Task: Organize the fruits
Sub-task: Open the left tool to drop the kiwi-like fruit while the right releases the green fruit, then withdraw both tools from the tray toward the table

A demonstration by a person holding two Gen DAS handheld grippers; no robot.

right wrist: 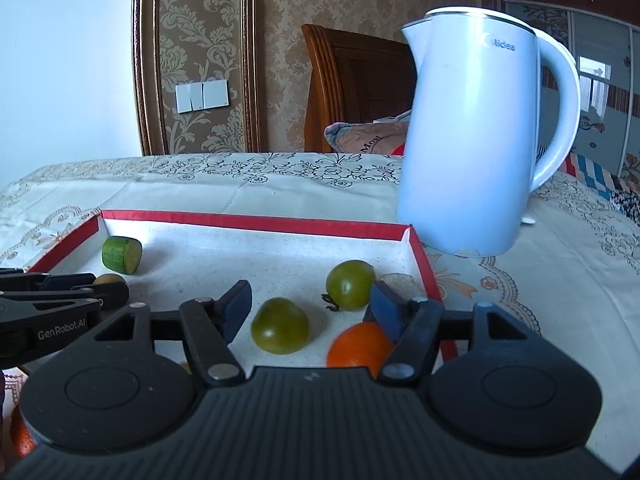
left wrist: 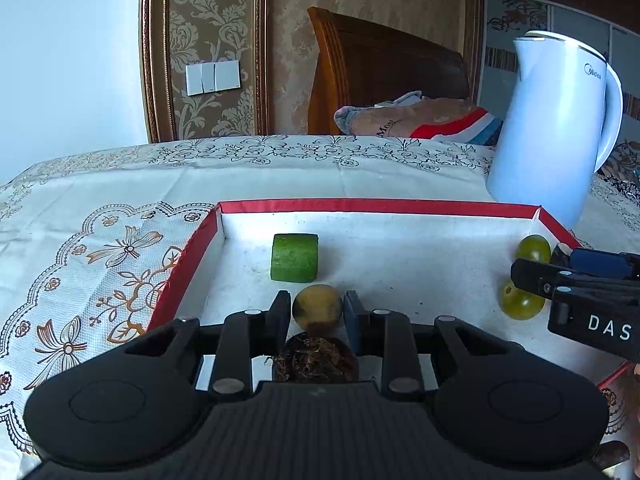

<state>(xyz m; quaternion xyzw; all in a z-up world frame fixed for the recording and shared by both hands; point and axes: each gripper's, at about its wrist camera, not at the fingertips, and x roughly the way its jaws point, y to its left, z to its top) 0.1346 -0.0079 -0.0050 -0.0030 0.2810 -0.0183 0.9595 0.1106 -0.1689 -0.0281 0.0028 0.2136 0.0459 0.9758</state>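
A red-rimmed white tray (left wrist: 360, 205) (right wrist: 256, 220) lies on the tablecloth. My left gripper (left wrist: 317, 305) is shut on a small yellow-brown round fruit (left wrist: 317, 307) low over the tray's left part; a dark fibrous lump (left wrist: 316, 360) sits under its fingers. A green cucumber chunk (left wrist: 295, 258) (right wrist: 122, 255) lies just beyond. My right gripper (right wrist: 310, 296) stands open over the tray's right part. One green tomato (right wrist: 280, 326) lies between its fingers, untouched, and an orange fruit (right wrist: 360, 350) rests by the right finger. A second green tomato (right wrist: 351, 284) lies farther back.
A tall white kettle (right wrist: 472, 140) (left wrist: 552, 128) stands just past the tray's far right corner. The left gripper (right wrist: 112, 292) reaches in at the left of the right wrist view. Another orange fruit (right wrist: 20, 432) lies outside the tray, near left. A bed headboard (left wrist: 380, 80) is behind the table.
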